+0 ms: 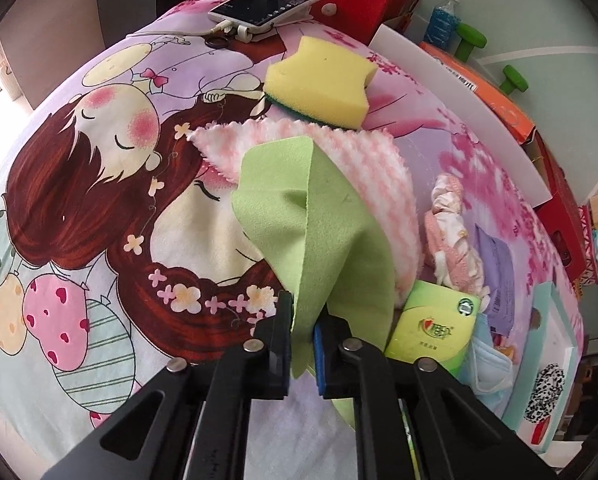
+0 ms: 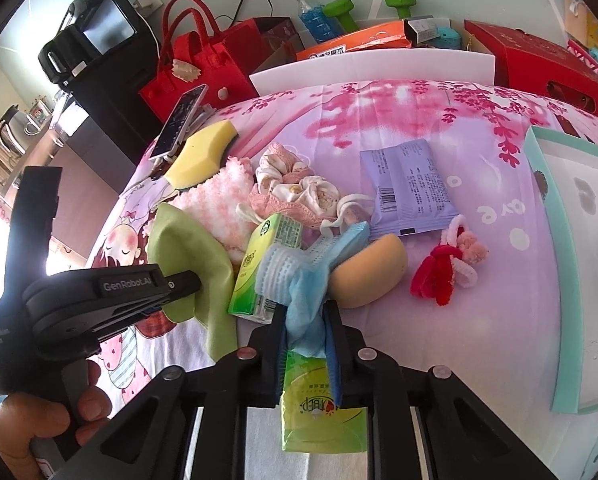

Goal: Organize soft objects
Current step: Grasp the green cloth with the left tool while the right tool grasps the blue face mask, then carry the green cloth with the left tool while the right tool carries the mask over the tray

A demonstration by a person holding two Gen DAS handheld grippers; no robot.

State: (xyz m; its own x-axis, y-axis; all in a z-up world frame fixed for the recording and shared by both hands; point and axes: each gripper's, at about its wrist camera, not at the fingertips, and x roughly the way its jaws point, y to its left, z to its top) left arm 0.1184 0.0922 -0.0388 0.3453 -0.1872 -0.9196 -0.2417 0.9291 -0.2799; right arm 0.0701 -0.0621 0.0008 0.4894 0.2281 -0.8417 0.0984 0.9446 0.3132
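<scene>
Between left hand-held gripper (image 1: 303,344) jaws, green cloth (image 1: 315,216)

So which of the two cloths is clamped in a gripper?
The green cloth, pinched in the left gripper; the pink fluffy cloth lies loose under the sponge.

Surface covered by cartoon-print sheet (image 2: 479,152), pink and lilac. Lying on it:
- yellow sponge (image 1: 319,84), partly over pink fluffy cloth (image 1: 379,168)
- phone on stand (image 1: 271,0) at far edge
- bundle of pink-trimmed fabric (image 2: 295,188)
- purple packet (image 2: 411,184)
- tan rounded sponge (image 2: 371,272)
- red and white pipe-cleaner toy (image 2: 447,264)
- green tissue pack (image 2: 267,264)
- teal-edged board (image 2: 559,264) at right
</scene>
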